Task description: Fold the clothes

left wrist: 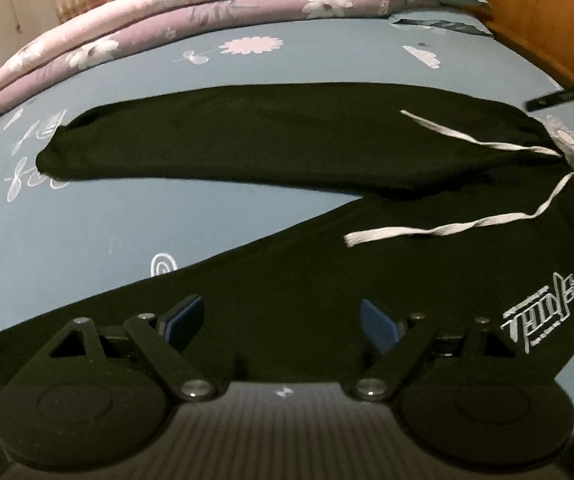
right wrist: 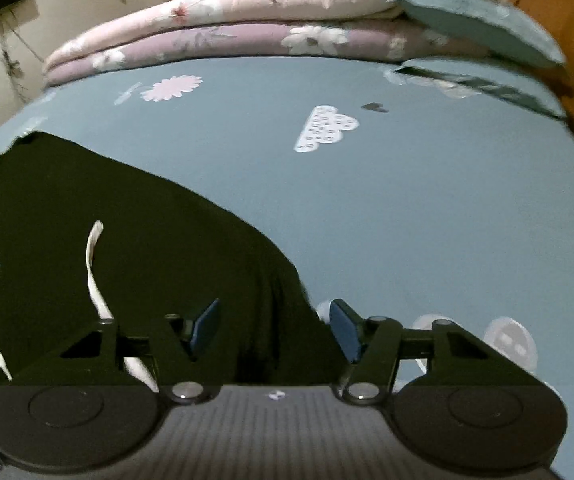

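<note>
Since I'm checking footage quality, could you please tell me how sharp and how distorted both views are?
Left wrist view: strong fisheye bowing, soft motion blur, black trousers nearly detail-less in dim warm light. Right wrist view: same bowing, folded quilts smeared, cloud print fairly crisp.

I see the black sweatpants [left wrist: 287, 140] spread flat on the bed, legs forking toward nine o'clock, waistband toward three o'clock, two white drawstrings [left wrist: 447, 230] trailing loose across them, and a white logo [left wrist: 539, 316] at four o'clock.

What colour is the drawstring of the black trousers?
White, the drawstring shows best in the left wrist view, against the black trousers.
</note>
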A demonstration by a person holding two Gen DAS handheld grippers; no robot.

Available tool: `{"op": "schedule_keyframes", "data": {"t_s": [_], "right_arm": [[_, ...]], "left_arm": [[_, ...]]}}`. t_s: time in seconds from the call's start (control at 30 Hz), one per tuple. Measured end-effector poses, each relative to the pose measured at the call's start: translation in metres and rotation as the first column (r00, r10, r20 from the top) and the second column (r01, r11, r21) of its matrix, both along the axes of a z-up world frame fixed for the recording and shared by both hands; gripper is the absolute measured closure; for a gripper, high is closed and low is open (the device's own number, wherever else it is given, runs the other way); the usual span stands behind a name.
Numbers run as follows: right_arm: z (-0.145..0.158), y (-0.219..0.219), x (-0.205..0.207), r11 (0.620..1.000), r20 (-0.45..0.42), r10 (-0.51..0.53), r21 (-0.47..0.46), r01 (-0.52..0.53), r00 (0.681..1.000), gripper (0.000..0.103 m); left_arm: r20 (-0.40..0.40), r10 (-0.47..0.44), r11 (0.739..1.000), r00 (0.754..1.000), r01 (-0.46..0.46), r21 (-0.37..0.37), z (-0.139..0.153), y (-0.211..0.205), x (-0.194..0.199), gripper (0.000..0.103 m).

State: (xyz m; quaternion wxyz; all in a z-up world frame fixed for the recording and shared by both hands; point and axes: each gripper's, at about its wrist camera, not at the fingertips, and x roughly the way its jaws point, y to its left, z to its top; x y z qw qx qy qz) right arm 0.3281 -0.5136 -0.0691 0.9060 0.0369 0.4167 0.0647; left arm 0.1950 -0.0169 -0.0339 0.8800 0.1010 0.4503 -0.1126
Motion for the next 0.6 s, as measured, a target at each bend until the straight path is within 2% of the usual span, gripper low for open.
{"op": "schedule_keyframes", "data": {"t_s": [0.17,0.33,0.47,0.53,0.6], "right_arm": [[-0.026,-0.014,0.045,0.997,-0.045,0.032,0.065,-0.029,0.998,0.045],[-0.046,-0.022,0.067,0.992,-0.081,0.078,0.106,-0.069,0.994,0.049],[-0.051,-0.027,0.074,0.955,-0.055,0.183,0.248,-0.164,0.982,0.054],[-0.055,-0.027,0.08,0.943,-0.065,0.234,0.256,-0.211,0.97,0.055],[-0.058,-0.036,0.086,0.924,-0.064,0.25,0.313,-0.219,0.966,0.056]], "left_arm": [[-0.019,0.006,1.0,1.0,-0.006,0.017,0.003,-0.005,0.0,0.019],[-0.054,0.031,0.999,0.998,-0.03,0.021,-0.002,-0.005,0.005,0.019],[-0.082,0.026,0.999,0.996,-0.024,0.027,-0.009,-0.008,0.012,0.019],[-0.09,0.014,1.0,0.996,-0.011,0.029,-0.011,-0.012,0.016,0.019],[-0.096,-0.007,0.999,0.995,0.01,0.033,-0.012,-0.017,0.021,0.019]]}}
